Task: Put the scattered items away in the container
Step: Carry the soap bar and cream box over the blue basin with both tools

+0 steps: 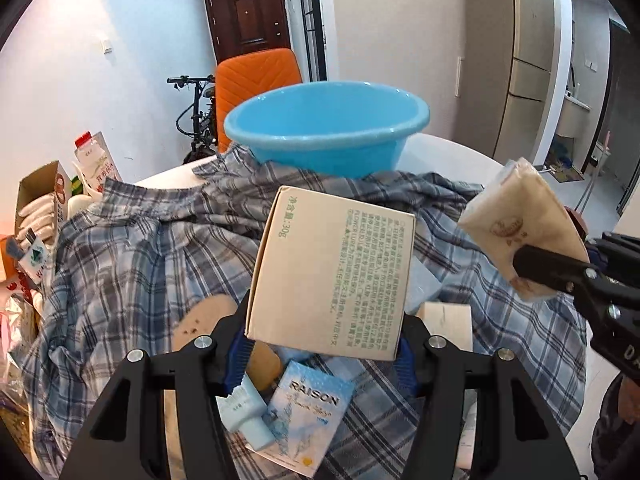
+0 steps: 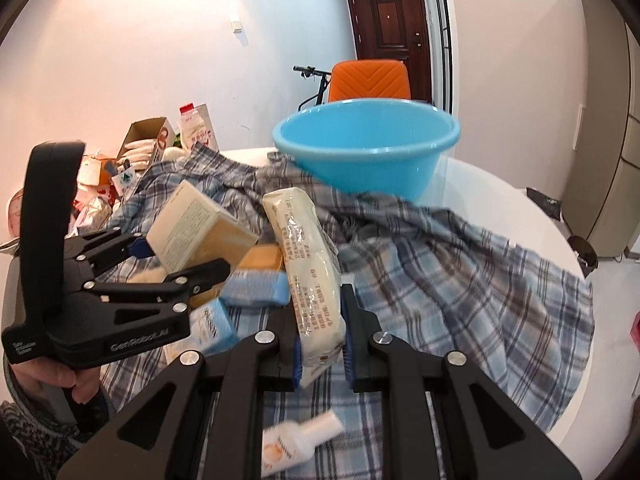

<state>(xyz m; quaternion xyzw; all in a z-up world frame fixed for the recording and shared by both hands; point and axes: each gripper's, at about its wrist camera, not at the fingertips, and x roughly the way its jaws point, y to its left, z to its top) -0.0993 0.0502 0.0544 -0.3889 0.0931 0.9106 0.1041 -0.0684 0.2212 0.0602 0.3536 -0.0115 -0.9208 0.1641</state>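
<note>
Covering most of your tabletop [image 2: 520,216] is a plaid shirt [image 2: 460,280], with the blue basin [image 1: 328,128] resting on its far edge. Your left hand-held gripper [image 1: 320,344] grips a beige box [image 1: 332,268], raised above the shirt and tilted. Your right hand-held gripper [image 2: 322,354] is clenched on a cream packet [image 2: 308,264], also held up clear of the cloth. Below them lie a Raison box [image 1: 308,412], a white tube [image 1: 248,412] and a small bottle [image 2: 296,446].
</note>
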